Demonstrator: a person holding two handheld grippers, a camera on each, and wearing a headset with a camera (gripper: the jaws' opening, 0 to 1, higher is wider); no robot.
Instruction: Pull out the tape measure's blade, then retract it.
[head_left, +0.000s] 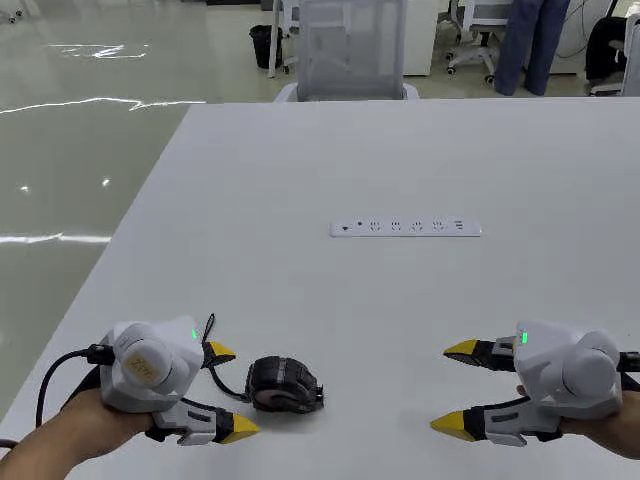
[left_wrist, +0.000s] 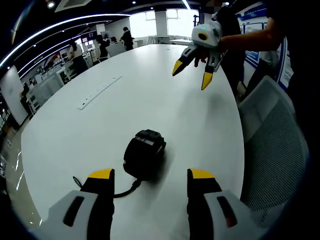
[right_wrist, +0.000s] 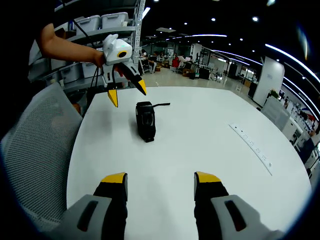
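Observation:
A black tape measure (head_left: 283, 384) lies on the white table (head_left: 400, 170) near the front edge, with a thin black strap trailing off to its left. Its blade is not drawn out. My left gripper (head_left: 228, 391) is open just left of it, yellow tips apart and facing it. In the left gripper view the tape measure (left_wrist: 144, 154) sits just ahead of the open jaws. My right gripper (head_left: 455, 388) is open and bare, well to the right of the case. From the right gripper view the tape measure (right_wrist: 145, 120) lies farther off, beside the left gripper (right_wrist: 126, 91).
A white power strip (head_left: 405, 228) is set into the middle of the table. A mesh office chair (head_left: 348, 50) stands at the far end. A person's legs and more chairs are at the back right. The table's left edge drops to a shiny floor.

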